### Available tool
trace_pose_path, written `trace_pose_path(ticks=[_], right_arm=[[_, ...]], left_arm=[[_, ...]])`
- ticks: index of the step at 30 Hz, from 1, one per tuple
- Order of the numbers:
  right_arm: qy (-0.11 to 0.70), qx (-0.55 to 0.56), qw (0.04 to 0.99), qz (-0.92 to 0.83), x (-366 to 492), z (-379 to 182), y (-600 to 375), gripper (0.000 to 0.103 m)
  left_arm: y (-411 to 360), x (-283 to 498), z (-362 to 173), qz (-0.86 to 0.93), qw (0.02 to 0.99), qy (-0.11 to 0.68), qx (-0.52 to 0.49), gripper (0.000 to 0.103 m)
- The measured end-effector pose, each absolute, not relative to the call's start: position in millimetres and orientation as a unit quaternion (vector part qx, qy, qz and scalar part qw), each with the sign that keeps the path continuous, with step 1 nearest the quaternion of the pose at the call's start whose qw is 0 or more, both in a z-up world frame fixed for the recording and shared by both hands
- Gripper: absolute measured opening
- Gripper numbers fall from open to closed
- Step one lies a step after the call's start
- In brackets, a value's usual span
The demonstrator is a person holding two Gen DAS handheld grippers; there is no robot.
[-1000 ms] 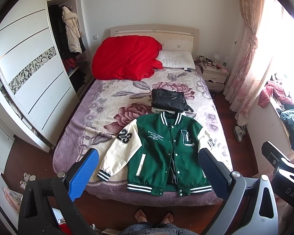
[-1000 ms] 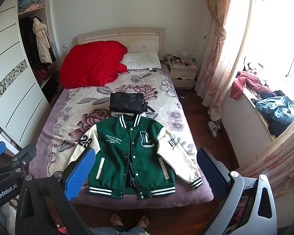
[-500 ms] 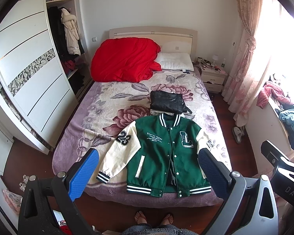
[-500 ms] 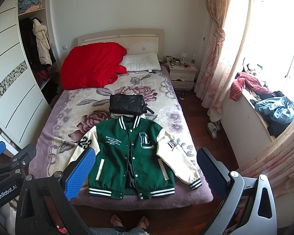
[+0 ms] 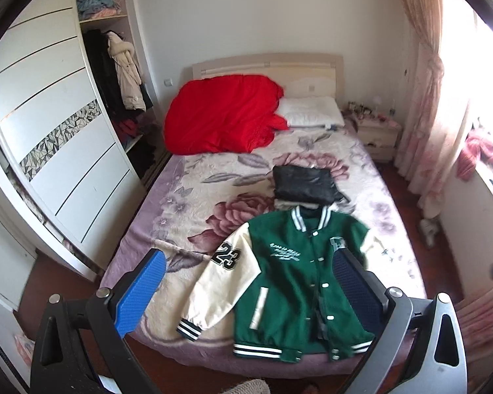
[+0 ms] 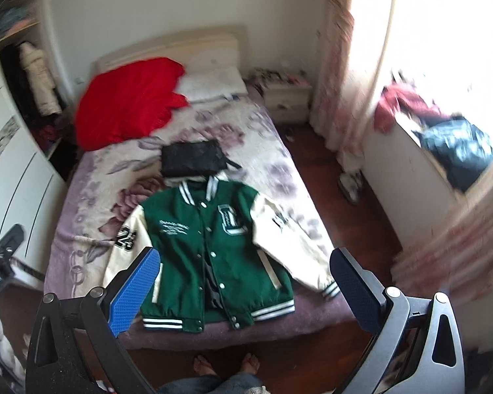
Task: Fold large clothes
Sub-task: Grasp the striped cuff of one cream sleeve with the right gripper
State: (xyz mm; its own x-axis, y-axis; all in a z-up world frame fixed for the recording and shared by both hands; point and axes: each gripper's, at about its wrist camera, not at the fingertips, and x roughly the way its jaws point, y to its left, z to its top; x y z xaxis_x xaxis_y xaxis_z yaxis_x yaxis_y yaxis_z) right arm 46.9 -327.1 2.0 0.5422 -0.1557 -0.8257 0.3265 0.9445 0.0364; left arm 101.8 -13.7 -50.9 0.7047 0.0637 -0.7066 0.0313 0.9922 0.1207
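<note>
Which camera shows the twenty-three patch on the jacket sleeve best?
The left wrist view. There the patch sits sharp and unblocked on the cream sleeve of the jacket. In the right wrist view the patch is smaller, blurred, and close to the blue finger.

Matt cloth varsity jacket (image 5: 299,282) on a plush blanket (image 5: 194,203); glossy black folded garment (image 5: 304,184); polished wood floor (image 6: 355,229).
</note>
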Motion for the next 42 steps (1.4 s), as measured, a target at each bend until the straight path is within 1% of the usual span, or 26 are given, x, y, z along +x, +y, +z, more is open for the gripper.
trace_pose_path(ticks=[4, 8, 11, 14, 16, 18, 19, 22, 24, 25, 26, 27, 28, 29, 30, 31, 32, 34, 39, 42], right_arm=[[0.504, 0.208, 0.811, -0.211, 53, -87, -411, 0.103], [0.530, 0.294, 0.740, -0.291, 28, -200, -497, 0.103], [0.543, 0.350, 0.684, -0.339, 13, -298, -564, 0.103], [0.555, 0.403, 0.639, -0.348, 5, -396, -618, 0.103], [0.550, 0.472, 0.599, -0.341, 0, -478, -650, 0.103], [0.535, 0.537, 0.558, -0.338, -4, -543, -668, 0.103], [0.516, 0.588, 0.527, -0.332, -10, -582, -674, 0.103], [0.433, 0.698, 0.478, -0.311, -18, -652, -673, 0.103], [0.381, 0.751, 0.448, -0.300, -18, -682, -663, 0.103], [0.366, 0.768, 0.431, -0.300, -17, -696, -658, 0.102], [0.346, 0.780, 0.423, -0.307, -16, -705, -655, 0.092], [0.329, 0.780, 0.426, -0.319, -14, -709, -654, 0.085], [0.333, 0.769, 0.430, -0.335, -10, -709, -653, 0.063], [0.333, 0.760, 0.439, -0.343, -7, -706, -653, 0.037], [0.322, 0.750, 0.460, -0.349, -4, -700, -655, 0.025], [0.320, 0.742, 0.476, -0.347, 2, -695, -658, 0.021], [0.317, 0.730, 0.494, -0.350, 7, -685, -662, 0.019], [0.308, 0.701, 0.543, -0.345, 21, -665, -683, 0.017], [0.316, 0.606, 0.660, -0.312, 82, -627, -764, 0.015], [0.340, 0.543, 0.707, -0.300, 129, -622, -797, 0.015]], left_arm=[[-20, 137, -135, 0.013, 0.903, 0.420, 0.090, 0.103], [-35, 161, -211, 0.025, 0.875, 0.472, 0.107, 0.103], [-52, 176, -271, 0.033, 0.859, 0.497, 0.115, 0.103], [-72, 195, -337, 0.045, 0.840, 0.526, 0.128, 0.103], [-82, 203, -370, 0.058, 0.828, 0.541, 0.135, 0.103], [-91, 214, -411, 0.070, 0.809, 0.569, 0.130, 0.103], [-97, 217, -430, 0.073, 0.801, 0.580, 0.129, 0.103], [-116, 226, -468, 0.082, 0.779, 0.607, 0.135, 0.103], [-133, 234, -486, 0.085, 0.772, 0.615, 0.138, 0.103], [-138, 235, -489, 0.084, 0.771, 0.616, 0.138, 0.103], [-146, 238, -491, 0.082, 0.772, 0.615, 0.140, 0.103], [-154, 241, -493, 0.080, 0.773, 0.613, 0.143, 0.103], [-165, 244, -495, 0.072, 0.775, 0.611, 0.146, 0.103], [-177, 250, -498, 0.062, 0.777, 0.608, 0.149, 0.103], [-190, 252, -499, 0.051, 0.779, 0.605, 0.156, 0.103], [-200, 256, -501, 0.041, 0.781, 0.602, 0.159, 0.103], [-215, 261, -504, 0.024, 0.782, 0.601, 0.162, 0.103], [-245, 278, -513, -0.009, 0.778, 0.607, 0.159, 0.103], [-320, 328, -536, -0.079, 0.776, 0.604, 0.162, 0.103], [-361, 357, -560, -0.090, 0.782, 0.594, 0.167, 0.103]])
